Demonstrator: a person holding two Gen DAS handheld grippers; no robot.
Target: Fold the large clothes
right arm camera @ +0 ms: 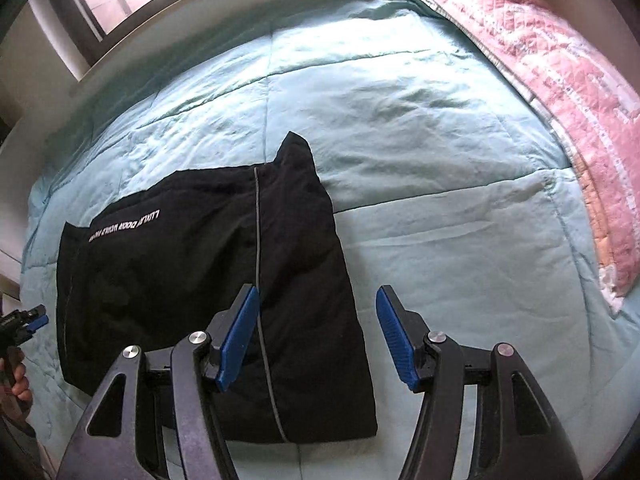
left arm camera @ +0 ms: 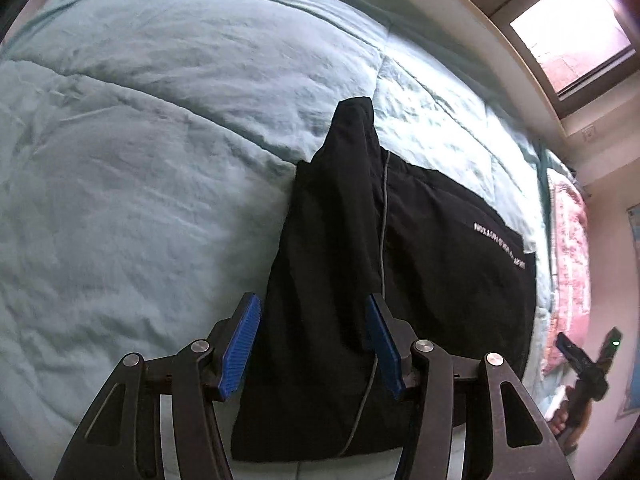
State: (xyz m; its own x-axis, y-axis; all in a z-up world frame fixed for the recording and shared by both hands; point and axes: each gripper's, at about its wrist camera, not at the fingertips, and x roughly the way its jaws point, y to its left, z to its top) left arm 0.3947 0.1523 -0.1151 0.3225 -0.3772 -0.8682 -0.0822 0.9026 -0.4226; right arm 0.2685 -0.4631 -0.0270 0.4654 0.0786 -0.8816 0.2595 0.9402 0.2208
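A black garment (left arm camera: 440,280) with white lettering and a thin grey cord lies folded flat on the light teal quilt (left arm camera: 160,160), one narrow part pointing away from me. My left gripper (left arm camera: 311,304) hovers above its near edge, open, with nothing between the blue pads (left arm camera: 240,348). In the right wrist view the same garment (right arm camera: 160,280) lies at lower left. My right gripper (right arm camera: 316,294) hangs open over the garment's right edge and the bare quilt (right arm camera: 440,160), holding nothing. Each view catches the other gripper at its edge: the right one (left arm camera: 588,364) and the left one (right arm camera: 28,320), each in a hand.
A pink quilted blanket (right arm camera: 560,80) lies along the bed's far side and shows again as the pink blanket (left arm camera: 572,260) at the right. A window (left arm camera: 568,28) with a dark frame stands behind the bed. Wrinkled quilt spreads wide to the left of the garment.
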